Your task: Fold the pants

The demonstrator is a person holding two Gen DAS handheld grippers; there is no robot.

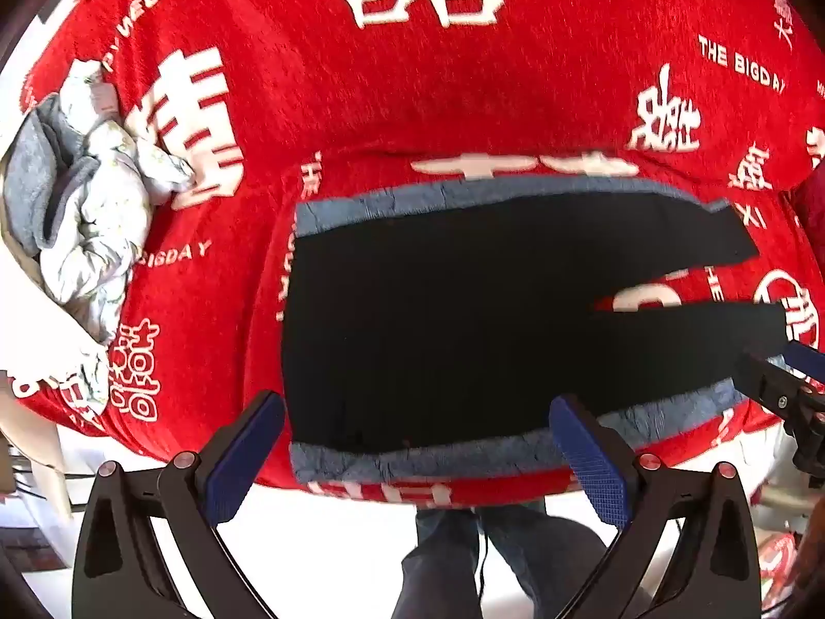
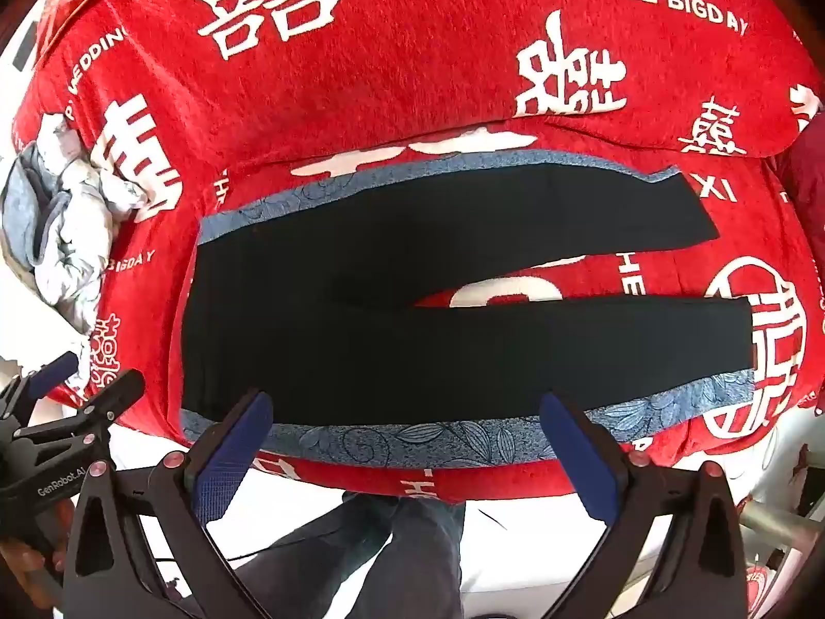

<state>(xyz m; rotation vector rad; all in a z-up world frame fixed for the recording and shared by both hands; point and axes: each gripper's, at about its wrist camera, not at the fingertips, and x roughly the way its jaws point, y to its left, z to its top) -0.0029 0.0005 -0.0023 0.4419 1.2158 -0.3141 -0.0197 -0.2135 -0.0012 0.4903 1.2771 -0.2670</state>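
Note:
Black pants (image 1: 438, 320) (image 2: 361, 330) with blue patterned side stripes lie flat on a red blanket, waist to the left, the two legs spread apart toward the right. My left gripper (image 1: 412, 423) hovers open above the near edge by the waist. My right gripper (image 2: 407, 412) also stands open, above the near leg's blue stripe (image 2: 412, 443). Neither touches the cloth. The right gripper's fingers (image 1: 773, 387) show at the right edge of the left wrist view, and the left gripper's fingers (image 2: 111, 397) at the left edge of the right wrist view.
The red blanket (image 1: 412, 103) (image 2: 412, 77) with white lettering covers the table. A crumpled pile of grey and pale clothes (image 1: 87, 196) (image 2: 56, 216) lies at the left edge. A person's legs in dark trousers (image 1: 490, 557) (image 2: 361, 552) stand below the near edge.

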